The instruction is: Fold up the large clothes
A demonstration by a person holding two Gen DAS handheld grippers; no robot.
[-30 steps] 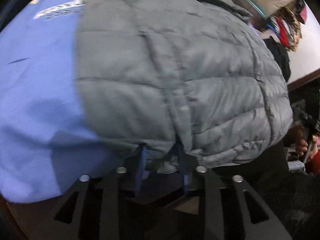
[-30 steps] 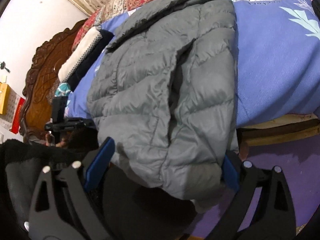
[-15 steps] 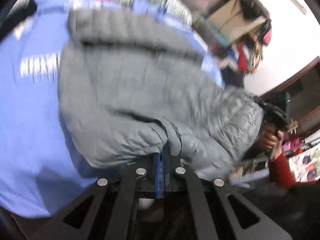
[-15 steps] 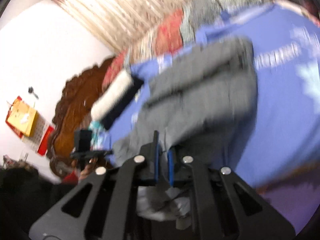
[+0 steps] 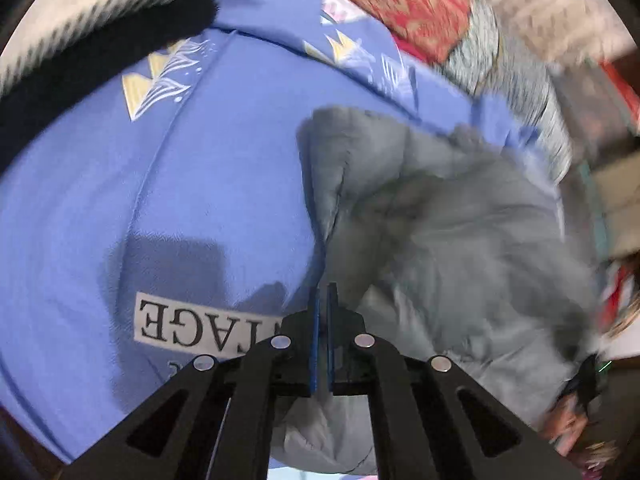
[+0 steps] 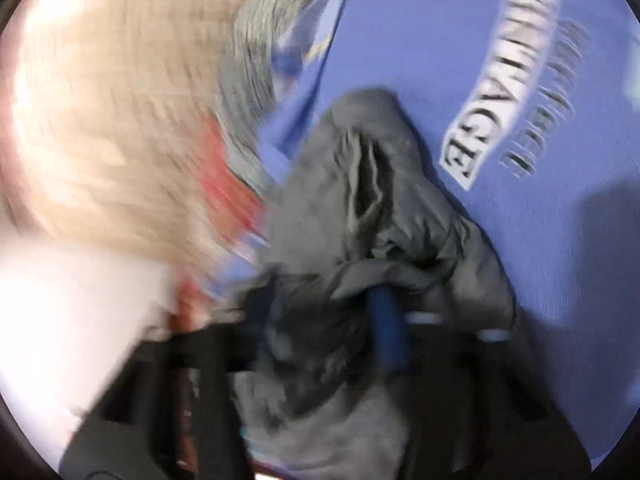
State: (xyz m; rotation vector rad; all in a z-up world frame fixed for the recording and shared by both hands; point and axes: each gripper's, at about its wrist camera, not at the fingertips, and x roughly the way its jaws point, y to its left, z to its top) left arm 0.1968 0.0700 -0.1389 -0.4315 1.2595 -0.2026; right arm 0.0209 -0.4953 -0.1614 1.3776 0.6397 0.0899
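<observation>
A grey quilted puffer jacket (image 5: 448,240) lies bunched on a blue bedsheet (image 5: 200,184) printed with the word VINTAGE. My left gripper (image 5: 321,292) is shut on the jacket's edge, its blue pads nearly together, with grey fabric hanging below the fingers. In the blurred right wrist view the jacket (image 6: 360,208) is folded up over my right gripper (image 6: 320,300). One blue pad (image 6: 386,320) shows, with fabric bunched between it and the other finger.
A black and white fluffy garment (image 5: 80,28) lies at the far left of the bed. A red patterned quilt (image 5: 412,4) and a grey knit (image 5: 516,76) lie at the bed's far side. Another person's hand (image 5: 568,424) shows at the lower right.
Both grippers, open a second ago, have closed on the jacket's lower edge. They have lifted it and carried it up over the bed, so the jacket is now bunched.
</observation>
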